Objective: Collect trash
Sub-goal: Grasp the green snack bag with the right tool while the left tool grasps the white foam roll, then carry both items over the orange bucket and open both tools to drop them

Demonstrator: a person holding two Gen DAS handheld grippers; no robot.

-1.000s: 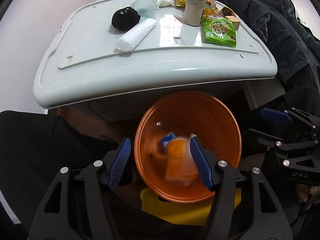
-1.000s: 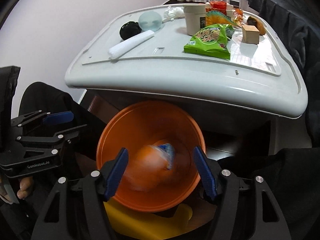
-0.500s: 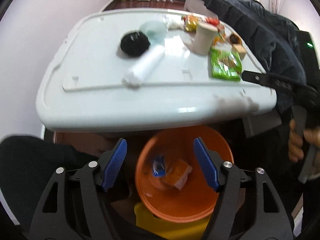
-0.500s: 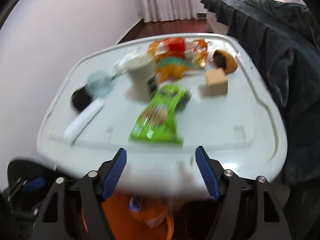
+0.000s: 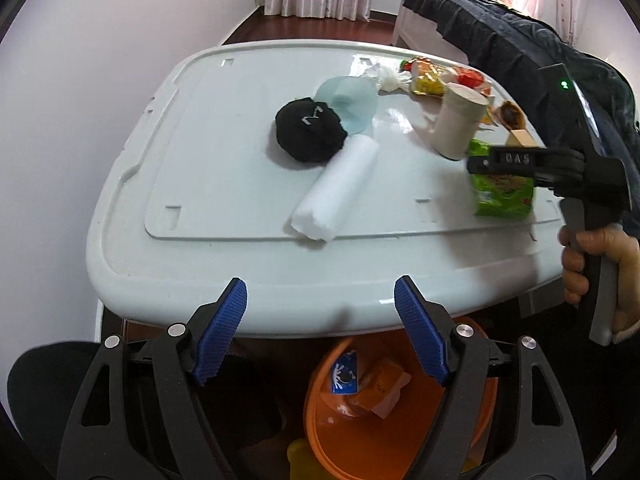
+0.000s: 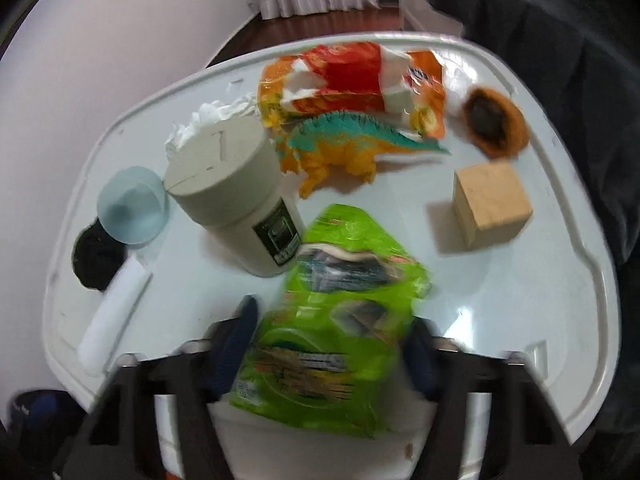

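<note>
The jaws of the right gripper [image 6: 324, 344] have just been closing, and the green snack bag [image 6: 332, 336] lies right between them. The blue pads sit at each side of the bag, but the picture is blurry, so I cannot tell if they press on it. The bag lies near the front edge of the white table [image 6: 500, 320], just in front of the tall beige tub [image 6: 232, 196]. A toy dinosaur [image 6: 348, 144], a brown block [image 6: 492, 204] and a red and orange wrapper [image 6: 352, 76] lie farther back.

The jaws of the left gripper [image 5: 320, 332] have just been opening. They stand wide apart and nothing is between them. They hang over the front edge of the table [image 5: 240, 300]. Under the edge sits the orange bin [image 5: 360, 436], with a blue wrapper [image 5: 344, 372] and an orange packet [image 5: 380, 388] inside. On the table lie a white roll [image 5: 336, 188] and a black ball of cloth [image 5: 310, 130]. A hand [image 5: 600, 264] holds the right gripper's handle at the right side.
</note>
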